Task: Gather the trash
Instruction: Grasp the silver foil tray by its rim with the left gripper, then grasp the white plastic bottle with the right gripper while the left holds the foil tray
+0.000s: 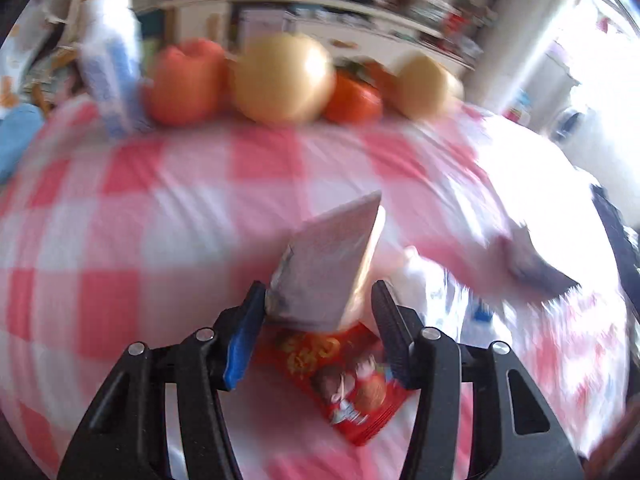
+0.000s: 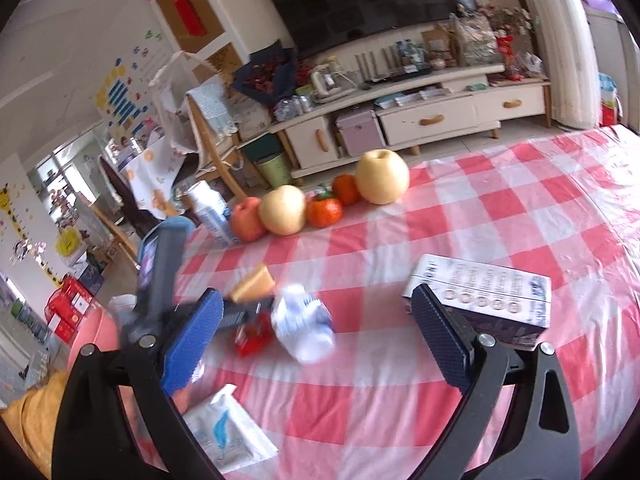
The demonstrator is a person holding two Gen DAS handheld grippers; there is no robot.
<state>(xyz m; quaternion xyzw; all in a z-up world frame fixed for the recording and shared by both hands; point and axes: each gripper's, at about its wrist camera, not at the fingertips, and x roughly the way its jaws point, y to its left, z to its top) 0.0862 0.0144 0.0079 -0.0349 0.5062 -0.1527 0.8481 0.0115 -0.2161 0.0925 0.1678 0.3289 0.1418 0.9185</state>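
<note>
My left gripper (image 1: 318,308) is shut on a small silver and tan carton (image 1: 328,268) and holds it tilted above the checked tablecloth (image 1: 160,220). A red snack wrapper (image 1: 352,376) lies under it. A crumpled white and blue wrapper (image 1: 440,296) lies to its right. In the right wrist view my right gripper (image 2: 316,332) is open and empty. The white and blue wrapper (image 2: 304,328) lies ahead between its fingers, by the red wrapper (image 2: 252,336). The left gripper (image 2: 160,280) with the carton (image 2: 254,286) shows at the left. A white packet (image 2: 228,428) lies near.
A white and dark box (image 2: 484,296) lies right of my right gripper. A row of fruit, an apple (image 2: 248,220), two pears (image 2: 382,176) and oranges (image 2: 324,210), stands at the table's far edge, beside a blue and white bottle (image 2: 212,212). Chairs and a TV cabinet stand beyond.
</note>
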